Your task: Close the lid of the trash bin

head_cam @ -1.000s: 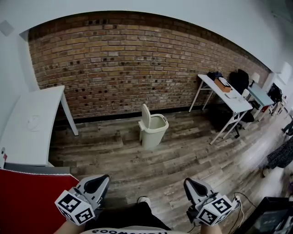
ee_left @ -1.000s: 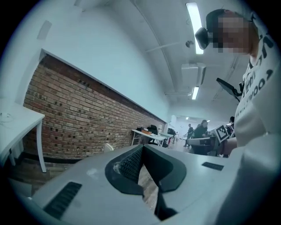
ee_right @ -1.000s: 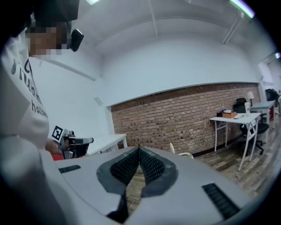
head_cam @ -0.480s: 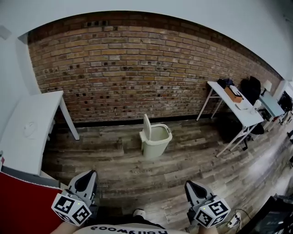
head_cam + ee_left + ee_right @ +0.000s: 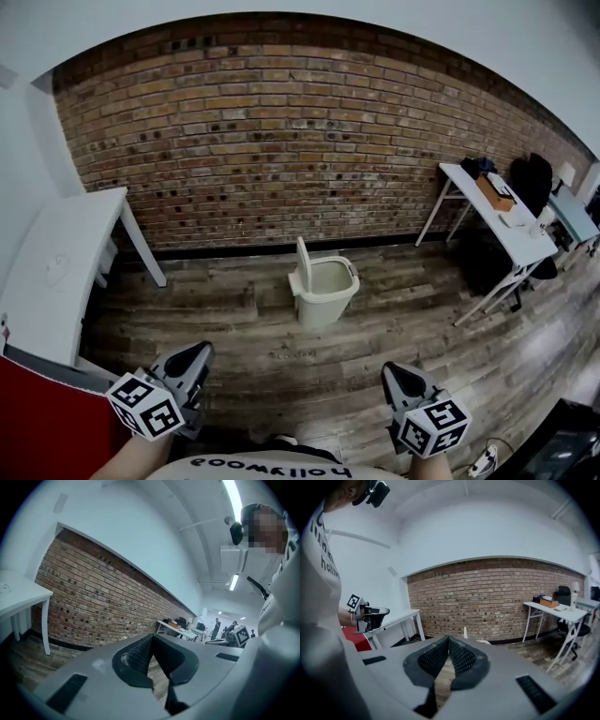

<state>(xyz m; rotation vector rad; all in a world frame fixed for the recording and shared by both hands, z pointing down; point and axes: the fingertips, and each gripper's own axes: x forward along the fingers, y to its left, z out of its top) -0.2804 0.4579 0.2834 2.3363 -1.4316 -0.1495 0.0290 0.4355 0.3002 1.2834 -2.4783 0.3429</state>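
Observation:
A cream trash bin [image 5: 326, 292] stands on the wood floor near the brick wall, its lid [image 5: 303, 264] upright on the left side and its mouth open. Both grippers are low in the head view, well short of the bin. My left gripper [image 5: 199, 356] is shut with nothing in it; its jaws meet at the tip [image 5: 151, 638]. My right gripper [image 5: 395, 374] is shut and empty too, jaws closed together [image 5: 448, 640]. In the right gripper view the lid [image 5: 465, 632] and a bit of the bin rim [image 5: 486, 642] peek just above the jaws.
A white desk [image 5: 56, 272] stands at the left with a red surface [image 5: 37, 417] in front of it. A white table [image 5: 502, 225] with a box and dark chairs lines the right side. The brick wall [image 5: 281, 141] runs behind the bin. Cables [image 5: 483, 459] lie at bottom right.
The view has shifted: the bin now sits a little lower and further right in the head view. Both grippers stay low and shut; the left one has risen slightly.

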